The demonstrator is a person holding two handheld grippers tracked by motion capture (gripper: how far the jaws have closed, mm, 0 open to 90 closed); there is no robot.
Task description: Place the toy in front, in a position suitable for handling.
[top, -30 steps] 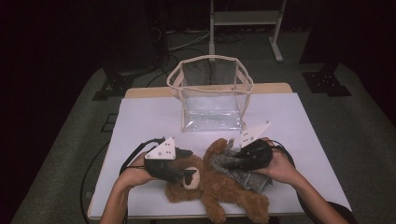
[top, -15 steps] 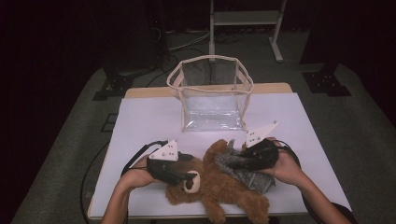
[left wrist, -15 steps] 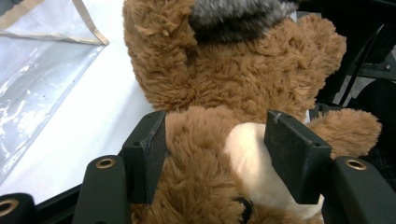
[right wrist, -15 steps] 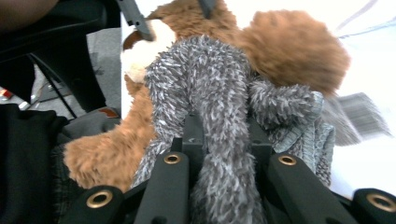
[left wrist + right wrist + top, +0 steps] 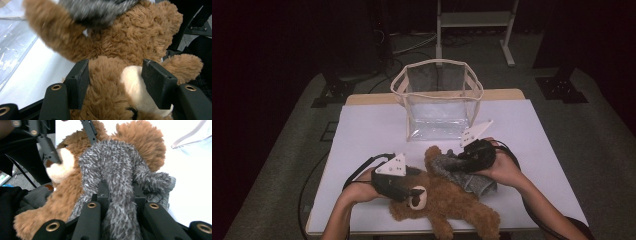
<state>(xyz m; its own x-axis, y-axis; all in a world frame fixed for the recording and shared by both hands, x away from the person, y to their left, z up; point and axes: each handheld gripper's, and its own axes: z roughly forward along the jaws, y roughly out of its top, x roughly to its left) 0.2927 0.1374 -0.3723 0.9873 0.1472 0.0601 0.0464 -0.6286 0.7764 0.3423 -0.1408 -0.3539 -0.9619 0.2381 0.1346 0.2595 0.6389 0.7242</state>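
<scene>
Down at the near edge of the white table (image 5: 362, 130) lies a brown teddy bear (image 5: 447, 205), shaggy plush with a cream muzzle, sprawled on its back with one stubby arm raised toward the far side. The left gripper (image 5: 409, 187) is clamped on the bear's head: in the left gripper view its two flat black pads (image 5: 80, 82) press into the fur on either side of the pale muzzle (the pile bulges out around them). A grey three-cornered plate tops this gripper, and a black cable loops off it across the tabletop.

Over the bear's chest drapes a grey fuzzy sock (image 5: 462, 172), knitted from a long, spiky, feathery yarn, with a ribbed cuff showing at its far end in the right gripper view (image 5: 165, 195). The right gripper (image 5: 457, 162) is closed on that sock: a bunched fold of it runs straight up between the black jaws, which pinch it from both sides, and the rest of the fabric spreads across the bear's body and arm.

Just beyond the toy, toward the middle of the table, stands an open clear plastic bag (image 5: 439, 107), boxy, with soft glossy walls and cream fabric trim along its rim and edges.
</scene>
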